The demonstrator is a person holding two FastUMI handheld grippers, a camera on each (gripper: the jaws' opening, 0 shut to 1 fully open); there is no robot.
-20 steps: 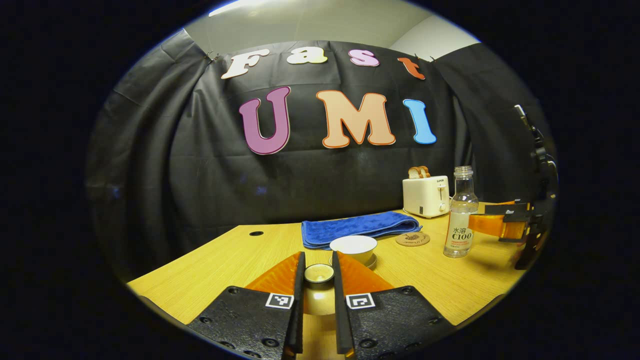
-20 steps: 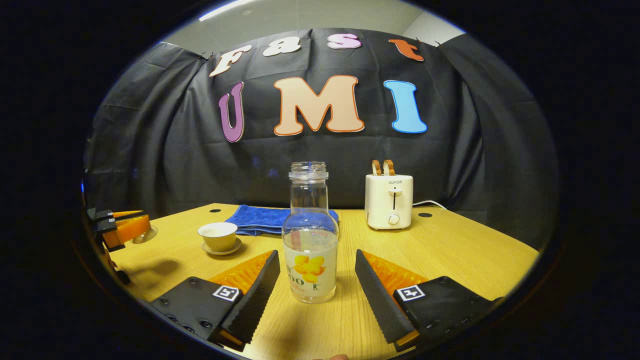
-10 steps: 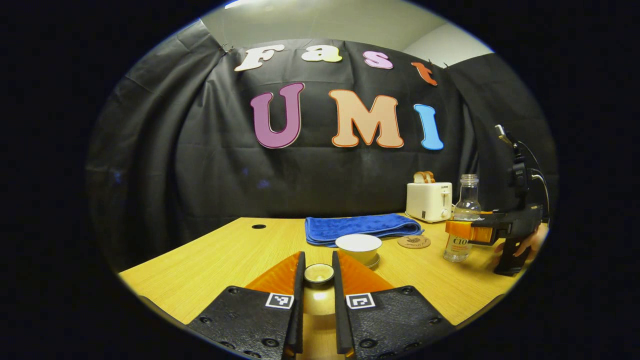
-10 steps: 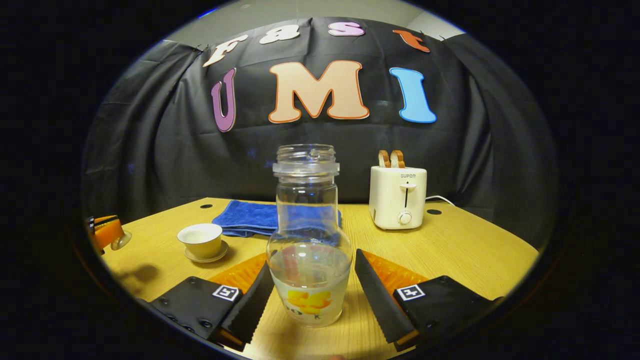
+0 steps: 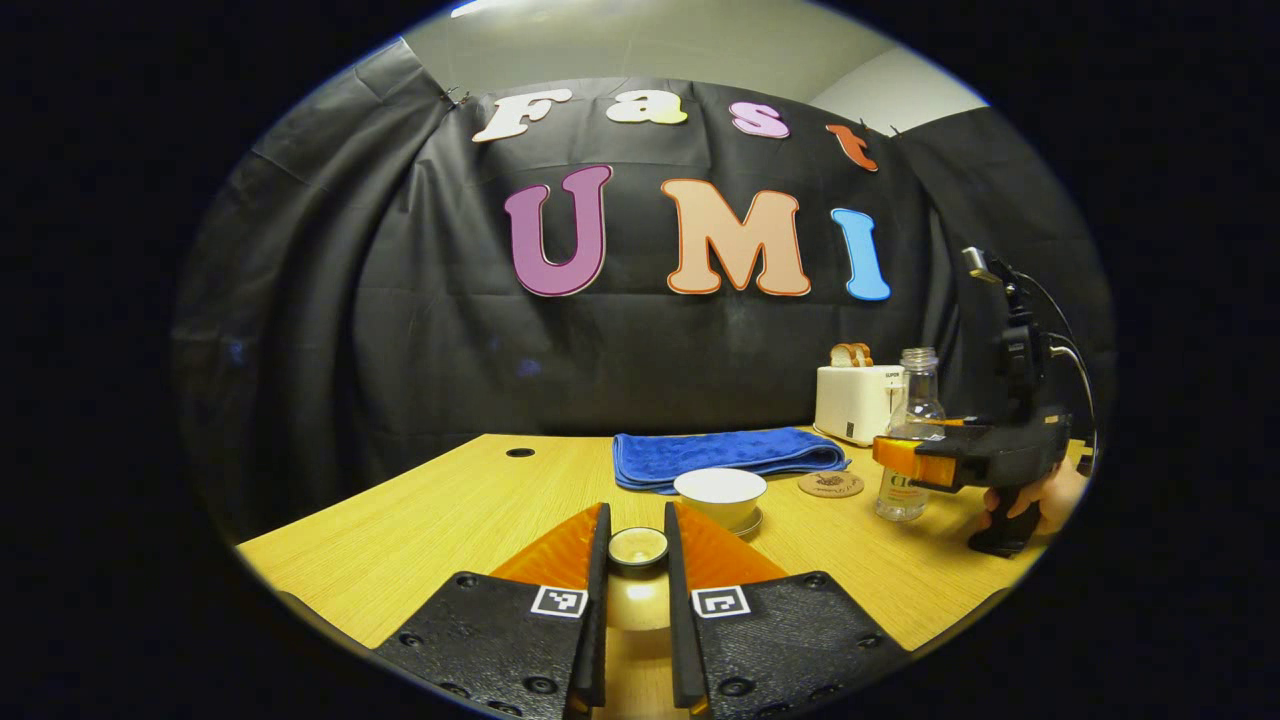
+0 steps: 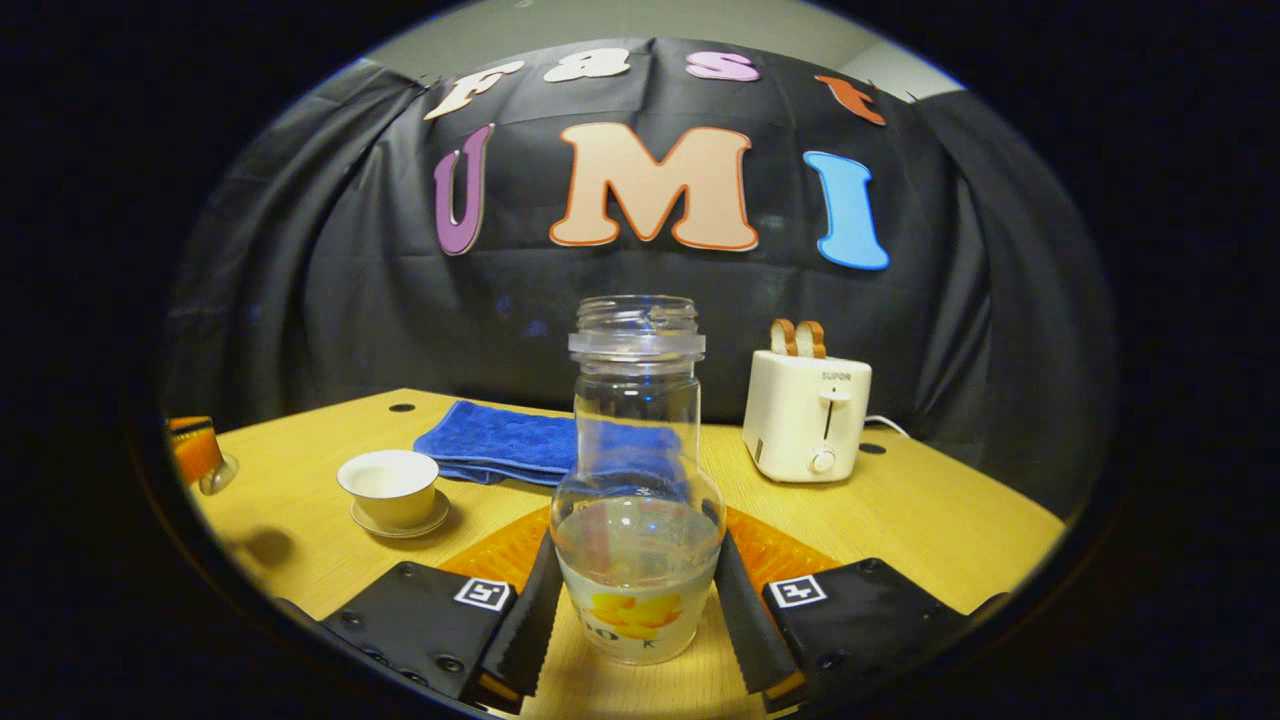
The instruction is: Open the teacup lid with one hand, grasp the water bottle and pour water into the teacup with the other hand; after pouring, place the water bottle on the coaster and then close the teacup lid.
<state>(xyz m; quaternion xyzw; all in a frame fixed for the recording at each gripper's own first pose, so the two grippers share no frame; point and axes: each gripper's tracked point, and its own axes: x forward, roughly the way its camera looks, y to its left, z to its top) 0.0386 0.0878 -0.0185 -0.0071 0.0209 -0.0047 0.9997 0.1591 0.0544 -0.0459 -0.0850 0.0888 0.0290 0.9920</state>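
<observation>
Two grippers were busy: the left gripper [image 5: 636, 560] had its jaws clenched on the teacup lid [image 5: 638, 546], held above the table [image 5: 440, 510]. The right gripper [image 6: 634, 590] gripped the water bottle [image 6: 637, 500], both jaws pressing its lower body. At ten o'clock of the bottle stood the open teacup [image 6: 389, 487]; a toaster [image 6: 808, 414] marked "SUPOR" stood at two o'clock.

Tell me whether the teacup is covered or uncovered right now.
Uncovered. The teacup sits open-topped on its saucer, pale inside showing, while the left hand-held gripper holds the lid by its knob, away from the cup.
</observation>
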